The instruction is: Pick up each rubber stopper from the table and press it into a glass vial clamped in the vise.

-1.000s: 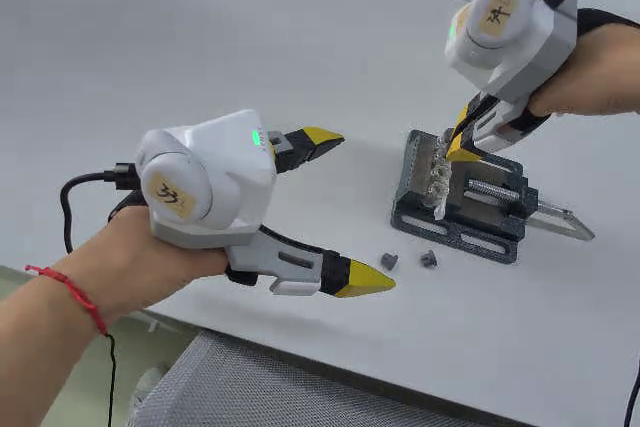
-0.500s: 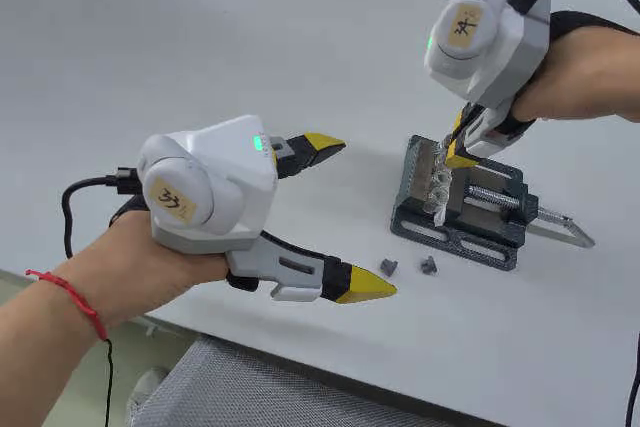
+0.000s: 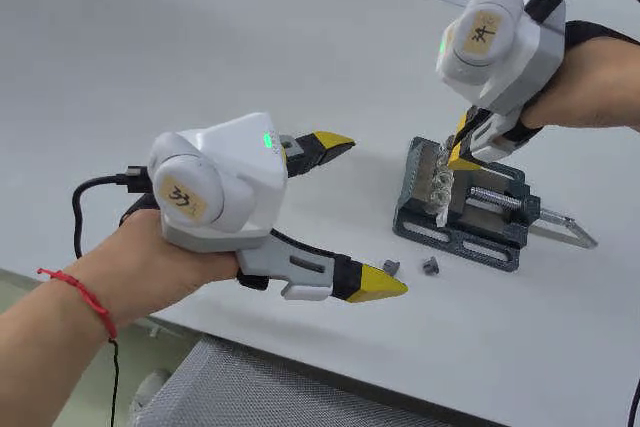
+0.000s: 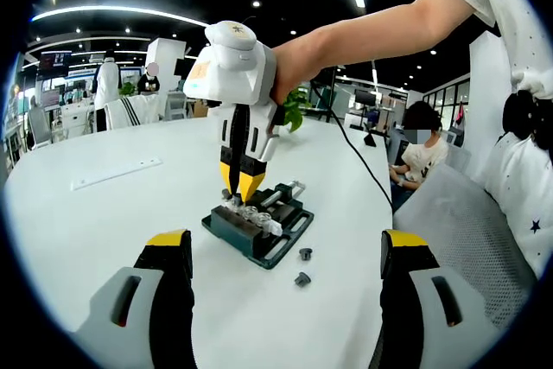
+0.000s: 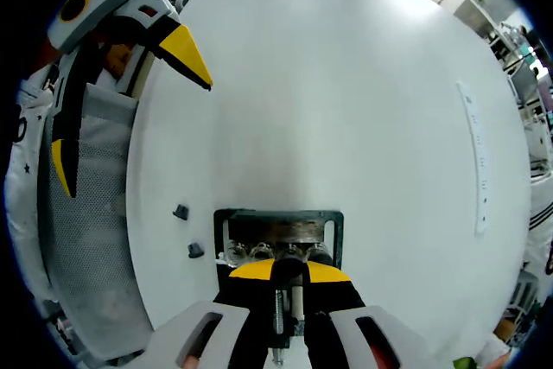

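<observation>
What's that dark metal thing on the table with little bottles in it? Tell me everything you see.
That is a vise, a small clamp that looks like dark grey-green metal. It sits flat on the white table. Its base has long slots, and a shiny screw with a thin handle sticks out one end. Its two jaws squeeze a row of clear glass vials standing upright. The right gripper holds its closed tips just above them.
</observation>
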Available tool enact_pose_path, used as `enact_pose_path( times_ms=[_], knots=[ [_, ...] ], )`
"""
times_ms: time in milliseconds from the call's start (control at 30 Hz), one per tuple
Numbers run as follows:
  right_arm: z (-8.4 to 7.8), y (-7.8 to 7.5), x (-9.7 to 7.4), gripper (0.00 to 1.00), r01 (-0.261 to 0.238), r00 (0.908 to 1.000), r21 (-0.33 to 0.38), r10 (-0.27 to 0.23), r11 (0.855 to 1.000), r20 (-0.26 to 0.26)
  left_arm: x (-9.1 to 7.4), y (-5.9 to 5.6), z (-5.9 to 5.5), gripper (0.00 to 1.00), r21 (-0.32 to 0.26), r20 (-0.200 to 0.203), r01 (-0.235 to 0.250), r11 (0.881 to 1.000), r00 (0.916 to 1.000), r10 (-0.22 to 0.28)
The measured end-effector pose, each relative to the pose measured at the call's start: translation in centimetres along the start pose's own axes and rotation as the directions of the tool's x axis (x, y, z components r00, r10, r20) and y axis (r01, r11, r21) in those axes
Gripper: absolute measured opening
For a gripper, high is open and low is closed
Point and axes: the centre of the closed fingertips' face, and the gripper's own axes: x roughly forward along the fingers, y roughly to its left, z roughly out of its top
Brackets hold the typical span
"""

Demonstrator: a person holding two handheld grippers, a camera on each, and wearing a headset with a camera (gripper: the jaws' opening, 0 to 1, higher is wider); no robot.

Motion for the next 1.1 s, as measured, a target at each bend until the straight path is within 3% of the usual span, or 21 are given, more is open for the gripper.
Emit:
enact_pose_path(
  times_ms=[600, 900, 1100],
  knots=[
    [0.0, -0.4, -0.2, 0.09, 0.010, 0.9990, 0.022, -0.011, 1.000, 0.043, 0.0, 0.1, -0.2, 0.89, -0.006, 0.002, 0.001, 1.000, 1.0000, -0.001],
    [0.1, -0.3, -1.5, 0.07, 0.001, 0.9935, 0.056, -0.007, 0.998, 0.114, -0.1, 0.0, -0.3, 0.89, -0.010, -0.005, 0.000, 1.000, 1.0000, 0.000],
    [-0.2, 0.1, -1.5, 0.04, 0.002, 0.9915, 0.046, -0.008, 0.999, 0.130, 0.0, -0.1, -0.2, 0.89, -0.014, -0.004, 0.002, 1.000, 1.0000, -0.002]
  ],
)
